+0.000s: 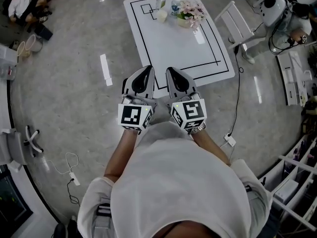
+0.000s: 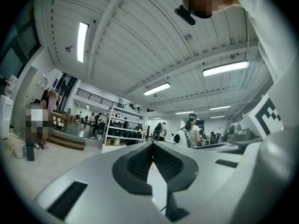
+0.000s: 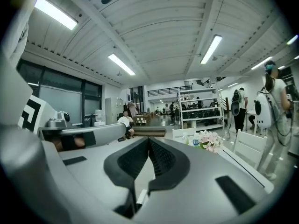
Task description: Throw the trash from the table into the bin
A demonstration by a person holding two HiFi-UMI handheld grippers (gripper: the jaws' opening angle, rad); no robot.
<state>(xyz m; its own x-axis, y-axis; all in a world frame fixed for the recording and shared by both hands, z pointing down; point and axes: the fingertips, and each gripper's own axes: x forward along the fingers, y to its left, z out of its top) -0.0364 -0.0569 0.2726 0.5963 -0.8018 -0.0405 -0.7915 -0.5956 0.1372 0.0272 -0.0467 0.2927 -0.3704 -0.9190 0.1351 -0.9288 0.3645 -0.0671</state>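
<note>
Both of your grippers are empty and fully closed. The left gripper point(image 1: 148, 69) and right gripper point(image 1: 171, 70) sit side by side, level, over the floor just short of the near edge of the white table point(image 1: 168, 53), and the ribbed black pads of each meet with nothing between them.

The trash is well apart from you, in a small cluster at the table's far edge. It looks to be a small bottle point(image 1: 174, 6) with a blue label, a pale cup point(image 1: 162, 15) and a clear item behind them that is too small to name. A bunch of pink and white flowers point(image 1: 191, 11) stands just beside them toward the far right corner; it probably isn't trash.

Expect the bottle and cup to be light, thin-walled and smooth, so they are likely to dent or slip under a hard squeeze. Take the bottle across its body or neck and the cup across its wall below the rim.

The tabletop is flat, glossy and marked with thin black lines. No bin is clearly recognisable in any view.
</note>
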